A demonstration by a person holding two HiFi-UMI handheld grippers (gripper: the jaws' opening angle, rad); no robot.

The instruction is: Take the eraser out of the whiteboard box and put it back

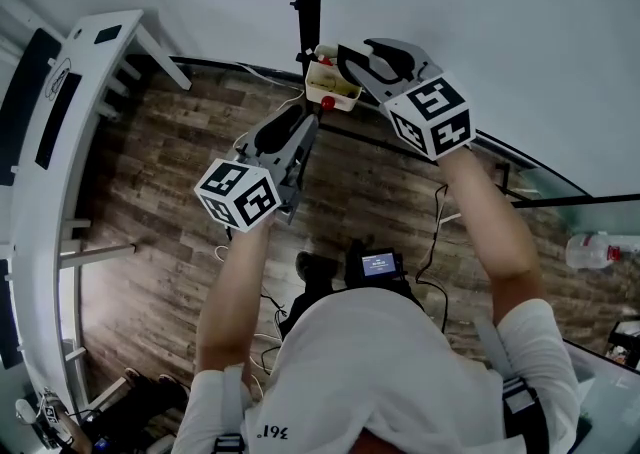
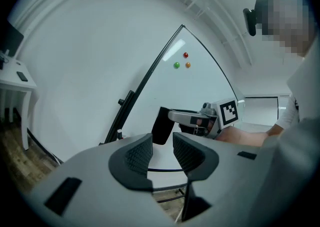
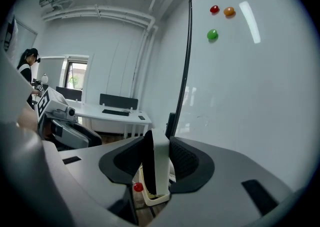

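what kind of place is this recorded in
Most likely an office or workroom. A large whiteboard carrying coloured magnets stands on a black frame, a long white desk with a keyboard runs along the far wall, and the floor is wood-pattern planks.

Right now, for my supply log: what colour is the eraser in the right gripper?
Flat eraser: white with a black face; best in the right gripper view.

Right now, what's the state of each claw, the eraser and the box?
Right claw: shut on the eraser.
Eraser: gripped on edge between the pads, out of the box.
Left claw: open, nothing between the pads.
Whiteboard box: open-topped, no eraser in it.
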